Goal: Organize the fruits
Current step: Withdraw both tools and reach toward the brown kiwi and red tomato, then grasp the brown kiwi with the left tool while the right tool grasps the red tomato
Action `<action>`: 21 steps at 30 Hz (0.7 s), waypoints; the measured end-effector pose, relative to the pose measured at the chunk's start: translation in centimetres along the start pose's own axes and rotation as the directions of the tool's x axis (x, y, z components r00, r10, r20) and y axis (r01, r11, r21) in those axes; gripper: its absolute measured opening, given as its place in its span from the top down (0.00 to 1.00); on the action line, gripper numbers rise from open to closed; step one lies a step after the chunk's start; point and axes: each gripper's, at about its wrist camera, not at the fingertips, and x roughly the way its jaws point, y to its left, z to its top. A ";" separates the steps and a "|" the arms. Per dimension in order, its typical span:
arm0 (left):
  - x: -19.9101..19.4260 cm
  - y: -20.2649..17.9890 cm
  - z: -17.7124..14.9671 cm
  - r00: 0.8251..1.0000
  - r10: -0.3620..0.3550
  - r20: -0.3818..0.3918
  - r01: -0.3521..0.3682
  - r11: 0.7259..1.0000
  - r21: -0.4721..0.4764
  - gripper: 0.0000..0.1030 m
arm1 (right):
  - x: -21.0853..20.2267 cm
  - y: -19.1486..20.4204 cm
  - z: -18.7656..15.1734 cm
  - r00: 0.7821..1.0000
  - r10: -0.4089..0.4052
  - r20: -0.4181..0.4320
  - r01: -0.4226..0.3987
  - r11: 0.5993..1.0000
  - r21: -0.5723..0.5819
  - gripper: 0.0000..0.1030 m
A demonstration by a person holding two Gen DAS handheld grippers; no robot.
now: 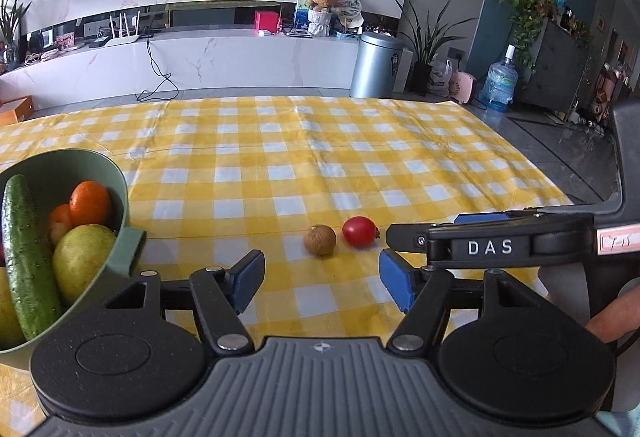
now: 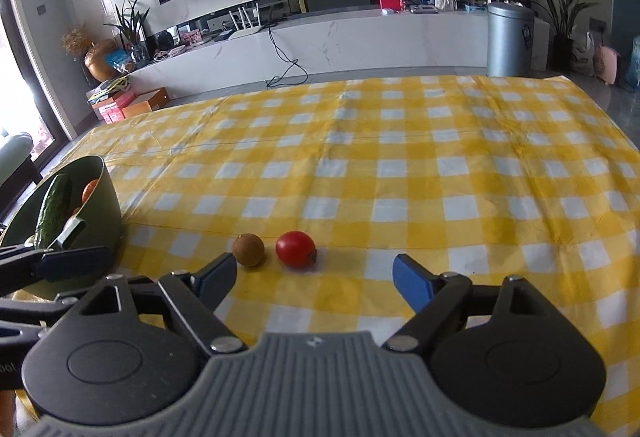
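On the yellow checked tablecloth (image 2: 400, 165) a red tomato (image 2: 296, 249) and a small brown fruit (image 2: 249, 250) lie just beside each other, apart from the green bowl (image 1: 116, 177) (it holds a cucumber (image 1: 24, 257), oranges (image 1: 90, 203) and a pear (image 1: 78, 261)). The left gripper (image 1: 322, 283) and the right gripper (image 2: 314, 277) both have jaws wide apart with nothing between them, near the two fruits.

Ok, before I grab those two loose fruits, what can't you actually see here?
- Green bowl: cut off by the left edge in the left wrist view; contents under the cucumber hidden.
- Brown fruit: too small to identify.
- Tomato: far side hidden in both views.
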 end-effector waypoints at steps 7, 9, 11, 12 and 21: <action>1.8 0.2 -0.9 1.000 -0.006 -0.016 0.006 1.000 -0.008 0.26 | 1.6 -0.5 0.0 0.998 0.012 -0.055 -0.010 1.000 0.028 0.21; 2.3 0.3 -0.9 1.000 -0.003 -0.019 0.003 1.000 0.000 0.26 | 2.0 -0.3 0.0 0.998 0.008 -0.054 -0.008 1.000 0.014 0.25; 2.9 0.2 -0.9 1.000 0.006 -0.018 -0.006 1.000 0.018 0.28 | 2.4 -0.1 0.2 0.999 0.007 -0.050 -0.007 1.000 -0.007 0.32; 3.2 0.2 -0.8 1.000 0.014 -0.017 -0.013 0.999 0.029 0.28 | 2.7 0.1 0.3 0.999 0.006 -0.047 -0.007 1.000 -0.020 0.34; 5.5 -0.3 -0.5 0.999 0.037 0.001 -0.037 0.989 0.142 0.38 | 4.3 1.4 1.2 0.999 0.034 -0.015 -0.035 0.993 -0.112 0.52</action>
